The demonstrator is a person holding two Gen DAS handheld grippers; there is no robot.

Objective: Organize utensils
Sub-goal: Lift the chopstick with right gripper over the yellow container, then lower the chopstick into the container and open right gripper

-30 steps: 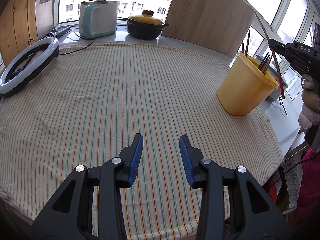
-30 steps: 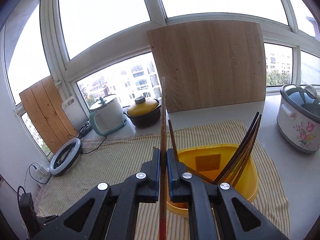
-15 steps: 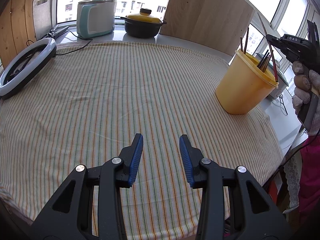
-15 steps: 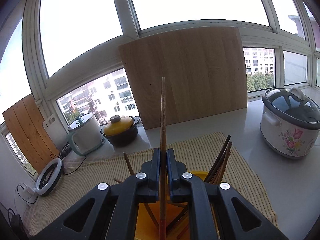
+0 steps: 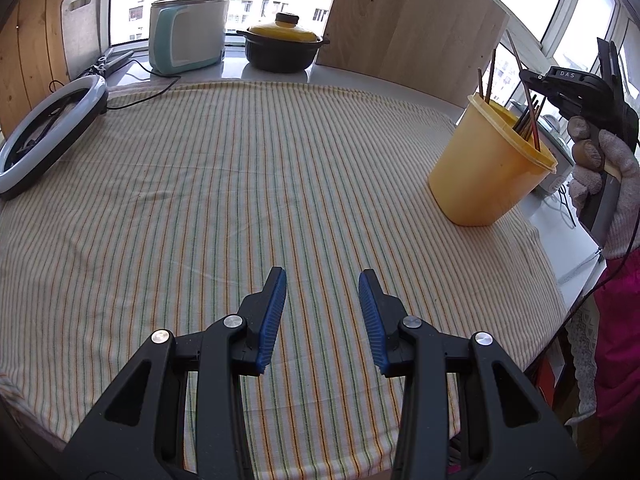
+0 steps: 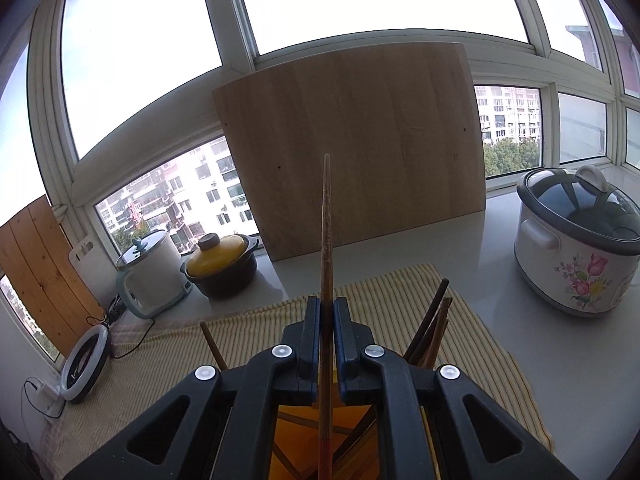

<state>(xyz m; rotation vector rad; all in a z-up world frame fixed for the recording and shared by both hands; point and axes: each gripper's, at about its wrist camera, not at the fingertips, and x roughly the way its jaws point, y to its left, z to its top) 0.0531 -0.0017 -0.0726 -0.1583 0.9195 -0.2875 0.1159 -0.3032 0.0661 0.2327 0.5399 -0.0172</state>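
A yellow bucket (image 5: 488, 168) stands on the striped cloth (image 5: 200, 180) at the right, with several dark chopsticks (image 5: 528, 120) leaning in it. Right above the bucket, my right gripper (image 5: 525, 75) is shut on one long wooden chopstick (image 5: 520, 64), whose lower end reaches down inside the rim. The right wrist view shows that gripper (image 6: 327, 312) clamped on the upright chopstick (image 6: 326, 220), with the bucket (image 6: 352, 432) directly below and other chopsticks (image 6: 432, 320) beside it. My left gripper (image 5: 322, 280) hangs open over bare cloth, with nothing between its fingers.
A ring light (image 5: 48, 136) lies at the cloth's left edge. At the back stand a teal cooker (image 5: 188, 32), a black pot with a yellow lid (image 5: 282, 46) and a leaning wooden board (image 5: 408, 24). A flowered rice cooker (image 6: 576, 248) sits right of the bucket. A gloved hand (image 5: 608, 184) holds the right gripper.
The right gripper has carried its chopstick over the bucket, and the bucket now lies beneath it in its own view. The left gripper has stayed in place, still open.
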